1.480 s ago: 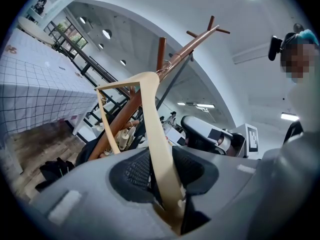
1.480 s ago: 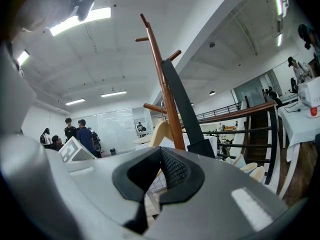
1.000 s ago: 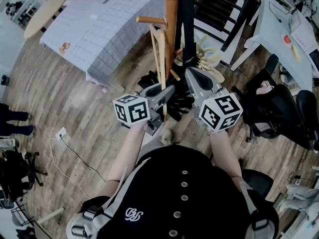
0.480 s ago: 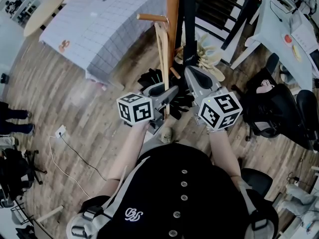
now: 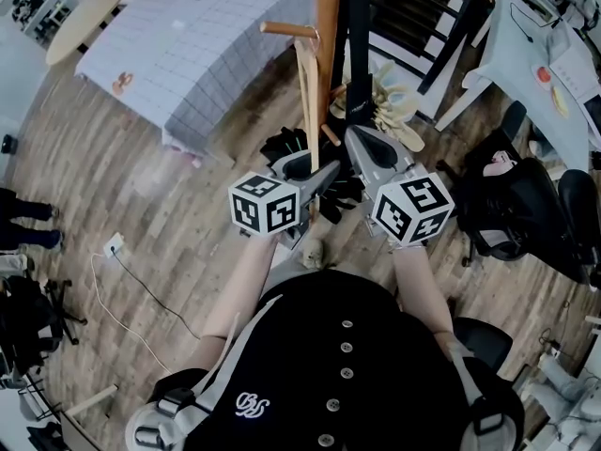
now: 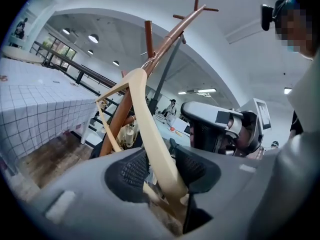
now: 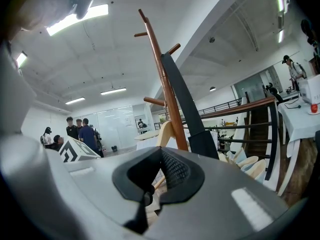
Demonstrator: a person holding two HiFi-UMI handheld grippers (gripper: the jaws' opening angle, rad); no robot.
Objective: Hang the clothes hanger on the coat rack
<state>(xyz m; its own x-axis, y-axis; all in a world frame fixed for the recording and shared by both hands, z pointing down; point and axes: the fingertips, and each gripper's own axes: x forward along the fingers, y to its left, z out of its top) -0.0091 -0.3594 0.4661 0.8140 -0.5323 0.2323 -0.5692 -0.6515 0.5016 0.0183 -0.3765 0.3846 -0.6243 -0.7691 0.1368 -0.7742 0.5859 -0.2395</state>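
A wooden floor [image 5: 113, 177] spreads around the coat rack [image 5: 325, 54], whose brown pole rises at the top centre of the head view. Left of the rack stands a surface [image 5: 207, 54] under a checked cloth. A white surface [image 5: 526, 73] lies to the rack's right, and a black office chair [image 5: 526, 209] sits below it.

A person [image 5: 338, 365] in a dark buttoned garment stands just in front of the rack, both arms stretched toward it.

The clothes hanger [image 5: 306, 92], of pale wood, hangs down the left side of the rack's pole, its hook over a peg [image 5: 282, 29] that juts left from the pole. A heap of more pale hangers [image 5: 394, 101] lies at the rack's foot, on its right side.

The left hand-held gripper [image 5: 317, 169] reaches toward the rack from the lower left. Its jaws are opening, and the lower end of the clothes hanger passes between the two ribbed pads; the left pad stands clear of the wood.

The right hand-held gripper [image 5: 352, 134] sits just right of the pole, beside the left one. Its jaw tips are drawn together with nothing between them, and it points at the rack's pole.
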